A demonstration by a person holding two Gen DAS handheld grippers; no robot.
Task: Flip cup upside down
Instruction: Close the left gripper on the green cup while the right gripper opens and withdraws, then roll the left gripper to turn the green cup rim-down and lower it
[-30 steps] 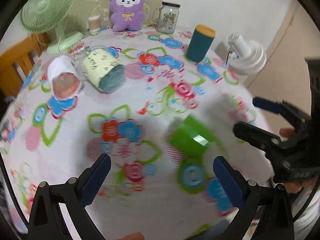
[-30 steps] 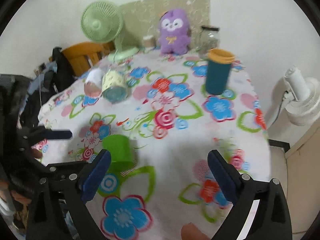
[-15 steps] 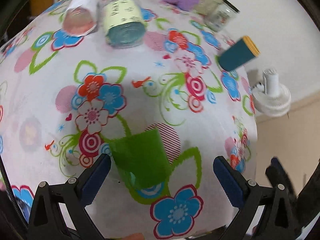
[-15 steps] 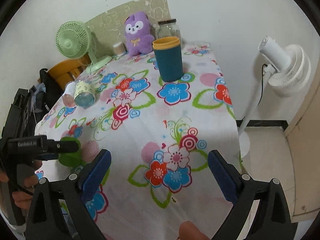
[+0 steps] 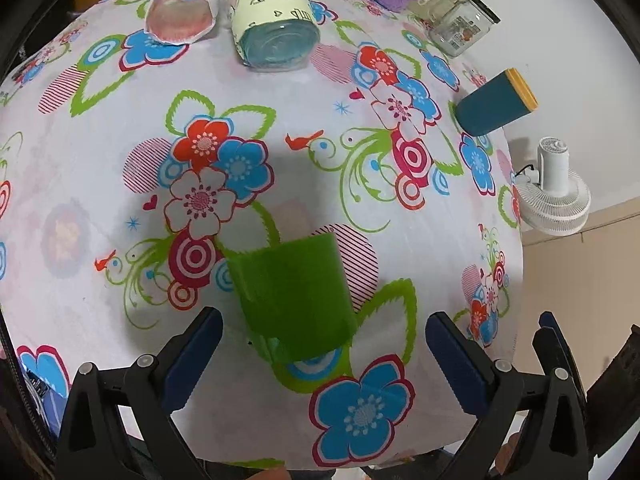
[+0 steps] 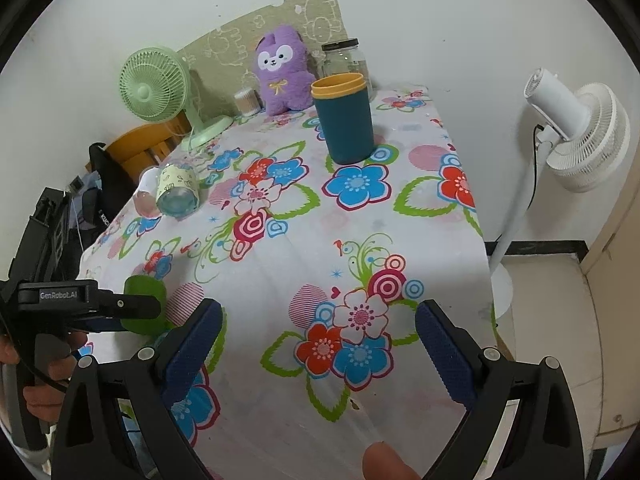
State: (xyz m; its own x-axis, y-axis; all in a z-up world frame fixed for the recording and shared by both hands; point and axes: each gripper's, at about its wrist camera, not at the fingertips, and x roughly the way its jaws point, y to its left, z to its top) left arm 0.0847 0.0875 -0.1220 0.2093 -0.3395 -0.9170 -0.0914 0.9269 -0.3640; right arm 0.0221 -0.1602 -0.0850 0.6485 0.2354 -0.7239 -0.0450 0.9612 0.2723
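Note:
A green plastic cup [image 5: 294, 296] stands on the flowered tablecloth near the table's front edge. In the left wrist view it sits just ahead of and between the open fingers of my left gripper [image 5: 322, 344], which does not touch it. In the right wrist view the green cup [image 6: 144, 306] is at the far left, partly hidden behind the left gripper's body. My right gripper [image 6: 318, 334] is open and empty over the table's front right part. A teal cup with a yellow rim [image 6: 345, 118] stands upright further back.
Two cups lie on their sides at the back left: a pale yellow one [image 5: 274, 20] and a white one [image 5: 184, 8]. A purple plush toy [image 6: 282, 72], a glass jar [image 6: 344, 62] and a green fan [image 6: 154, 88] stand at the back. A white floor fan [image 6: 576, 128] stands right of the table.
My left gripper has swung down over the table and closed in on the green cup, which now sits between its fingers. My right gripper has drawn back to the right.

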